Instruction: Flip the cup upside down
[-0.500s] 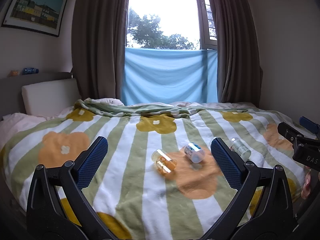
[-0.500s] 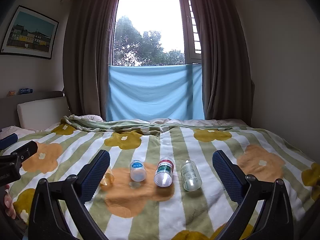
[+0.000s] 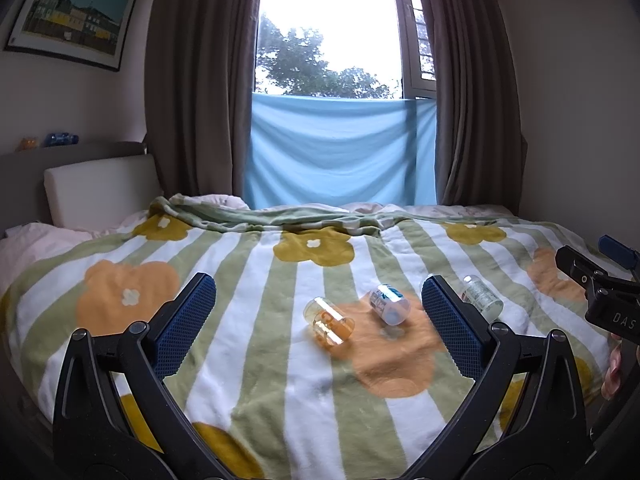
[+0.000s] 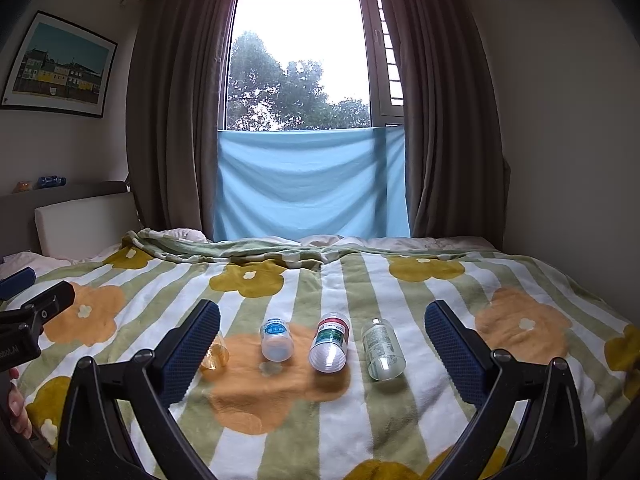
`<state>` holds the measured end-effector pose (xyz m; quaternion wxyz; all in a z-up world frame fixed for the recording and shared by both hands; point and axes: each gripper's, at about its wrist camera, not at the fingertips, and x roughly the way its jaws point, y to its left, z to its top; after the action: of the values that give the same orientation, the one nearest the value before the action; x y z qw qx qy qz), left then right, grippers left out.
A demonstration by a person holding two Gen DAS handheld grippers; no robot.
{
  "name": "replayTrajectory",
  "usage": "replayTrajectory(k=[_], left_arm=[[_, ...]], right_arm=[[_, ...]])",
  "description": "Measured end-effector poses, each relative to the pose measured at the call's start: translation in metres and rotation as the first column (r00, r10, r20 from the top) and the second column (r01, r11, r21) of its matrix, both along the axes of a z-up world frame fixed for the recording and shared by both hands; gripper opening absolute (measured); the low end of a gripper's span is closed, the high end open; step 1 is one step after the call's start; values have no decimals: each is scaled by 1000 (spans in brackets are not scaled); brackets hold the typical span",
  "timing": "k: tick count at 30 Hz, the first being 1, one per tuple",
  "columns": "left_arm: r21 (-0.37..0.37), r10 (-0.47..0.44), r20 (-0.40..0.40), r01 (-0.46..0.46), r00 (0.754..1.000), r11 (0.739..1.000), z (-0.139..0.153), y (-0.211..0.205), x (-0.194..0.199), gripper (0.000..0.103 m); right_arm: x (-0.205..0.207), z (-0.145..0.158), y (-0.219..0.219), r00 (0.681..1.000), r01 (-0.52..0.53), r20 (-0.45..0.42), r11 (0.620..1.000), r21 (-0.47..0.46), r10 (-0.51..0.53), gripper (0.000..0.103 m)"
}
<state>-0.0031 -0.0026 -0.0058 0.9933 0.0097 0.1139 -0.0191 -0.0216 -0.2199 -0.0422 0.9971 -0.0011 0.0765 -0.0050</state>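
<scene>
Amber see-through plastic cup lying on side on striped flower-print blanket, at 1 o'clock from left tool. Likely light, slippery, thin-walled; pinching across rim wall. Both tools, right tool included, spread wide, holding nothing.

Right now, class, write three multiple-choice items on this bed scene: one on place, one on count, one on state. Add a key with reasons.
1. Where does the amber cup lie?
A. on the blanket
B. on the pillow
C. on the headboard shelf

2. How many containers lie in the right wrist view?
A. two
B. four
C. six

3. How is the left tool?
A. shut on the cup
B. open, holding nothing
C. shut and empty

Key: A, it lies on its side on the flowered blanket; B, the cup plus three bottles; B, its fingers stand wide apart.
</scene>
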Motion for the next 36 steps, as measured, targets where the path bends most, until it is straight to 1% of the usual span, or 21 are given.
replayTrajectory(k=[26,36], left_arm=[[-7,-3,-4,3,1000,1000,1,0,0,103],[-13,-5,-25,4,1000,1000,-2,-2,12,103]], right_arm=[[1,-1,0,1000,1,-1,1000,4,-1,102],[4,-6,2,1000,5,-11,1000,16,-5,102]])
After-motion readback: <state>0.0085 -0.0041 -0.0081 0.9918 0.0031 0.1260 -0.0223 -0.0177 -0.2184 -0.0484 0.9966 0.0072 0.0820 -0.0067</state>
